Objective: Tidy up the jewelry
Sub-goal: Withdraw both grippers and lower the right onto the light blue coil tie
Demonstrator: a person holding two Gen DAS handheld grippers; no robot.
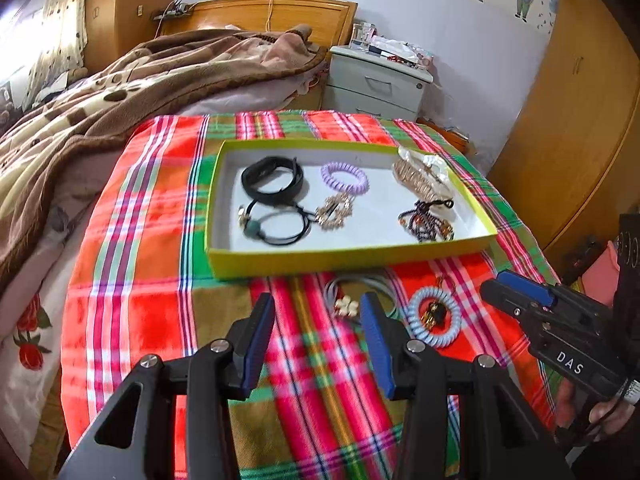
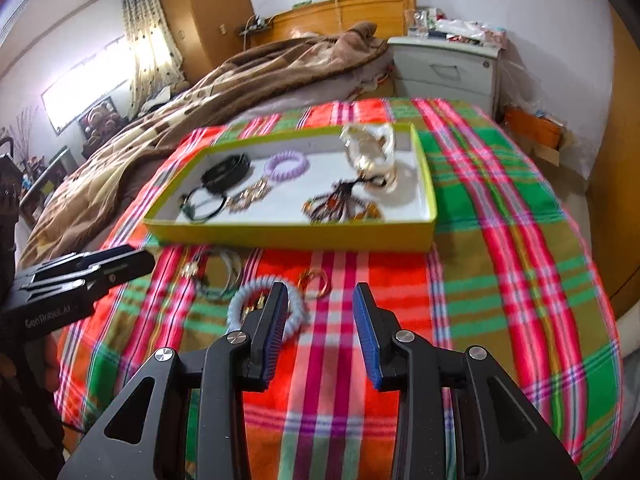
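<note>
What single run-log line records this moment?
left gripper: open, empty | right gripper: open, empty | blue coil hair tie: on cloth | yellow tray: partly filled

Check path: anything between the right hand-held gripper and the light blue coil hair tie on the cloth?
Nothing visible. The right hand-held gripper is open and empty; the light blue coil hair tie lies just beyond its left finger, which hides part of it.

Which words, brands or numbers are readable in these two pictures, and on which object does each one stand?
"DAS": white letters on the body of the right gripper, seen from the left wrist view.
"GenRobot.AI": pale lettering on the body of the left gripper, seen from the right wrist view; slightly blurred.
Items on the nightstand: too small to read.
</note>
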